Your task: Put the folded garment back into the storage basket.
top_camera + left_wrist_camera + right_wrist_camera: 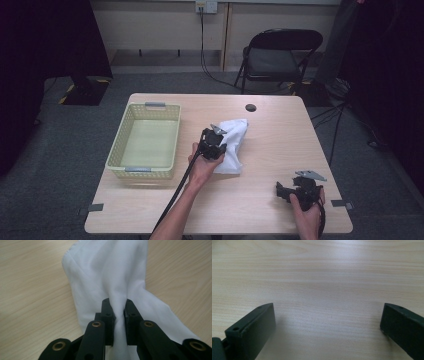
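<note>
The left hand-held gripper [117, 305] is clamped on a fold of the white cloth [110, 275], most of which lies on the counter [270, 190] beside the pale green basket [120, 160]. The basket looks empty, so the putting-in, probably the aim, remains. The right hand-held gripper [328, 320] stands open over bare wood.

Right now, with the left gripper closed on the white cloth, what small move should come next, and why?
Probably lift a little higher: the left gripper pinches a fold of the white cloth, but most of it lies on the table, beside the empty basket.
</note>
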`<state>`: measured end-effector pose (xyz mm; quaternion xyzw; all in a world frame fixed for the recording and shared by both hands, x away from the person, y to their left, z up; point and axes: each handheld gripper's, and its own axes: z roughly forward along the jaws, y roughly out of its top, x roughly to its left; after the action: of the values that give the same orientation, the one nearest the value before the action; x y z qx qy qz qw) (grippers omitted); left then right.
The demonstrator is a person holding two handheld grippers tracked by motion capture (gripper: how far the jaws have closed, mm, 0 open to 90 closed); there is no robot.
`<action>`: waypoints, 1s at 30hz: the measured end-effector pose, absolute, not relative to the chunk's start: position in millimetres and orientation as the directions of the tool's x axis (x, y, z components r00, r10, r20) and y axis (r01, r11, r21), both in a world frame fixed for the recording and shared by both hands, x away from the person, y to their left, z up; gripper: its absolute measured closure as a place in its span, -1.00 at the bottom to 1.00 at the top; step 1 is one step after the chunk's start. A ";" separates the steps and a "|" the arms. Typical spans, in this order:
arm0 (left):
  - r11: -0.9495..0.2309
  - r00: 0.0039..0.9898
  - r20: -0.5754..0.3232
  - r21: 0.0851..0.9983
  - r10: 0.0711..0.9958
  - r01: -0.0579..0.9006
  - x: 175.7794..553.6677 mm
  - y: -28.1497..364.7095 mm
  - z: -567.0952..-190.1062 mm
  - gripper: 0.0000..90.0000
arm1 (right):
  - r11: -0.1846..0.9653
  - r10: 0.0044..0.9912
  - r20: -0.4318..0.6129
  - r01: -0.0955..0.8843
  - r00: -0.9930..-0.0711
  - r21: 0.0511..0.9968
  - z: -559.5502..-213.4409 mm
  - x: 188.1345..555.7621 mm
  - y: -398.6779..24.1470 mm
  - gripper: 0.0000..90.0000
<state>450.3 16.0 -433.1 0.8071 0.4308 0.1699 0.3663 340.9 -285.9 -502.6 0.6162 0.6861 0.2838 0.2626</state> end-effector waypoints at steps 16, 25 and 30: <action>-0.351 0.574 -0.043 0.754 0.818 0.555 448.1 24.5 -419.8 0.81 | 0.079 0.995 -0.010 0.696 -0.103 0.713 -502.6 340.9 -285.9 -1.00; -0.354 0.580 -0.034 0.764 0.814 0.540 446.4 27.3 -410.7 0.81 | 0.079 0.995 -0.010 0.697 -0.103 0.713 -502.6 340.9 -285.9 -1.00; -0.357 0.584 -0.030 0.766 0.811 0.535 445.1 29.6 -406.7 0.81 | 0.079 0.995 -0.011 0.696 -0.103 0.713 -502.6 340.9 -285.9 -1.00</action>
<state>445.1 29.6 -406.7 0.8037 0.4187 0.1807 0.3821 340.9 -285.9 -502.6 0.6162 0.6861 0.2839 0.2627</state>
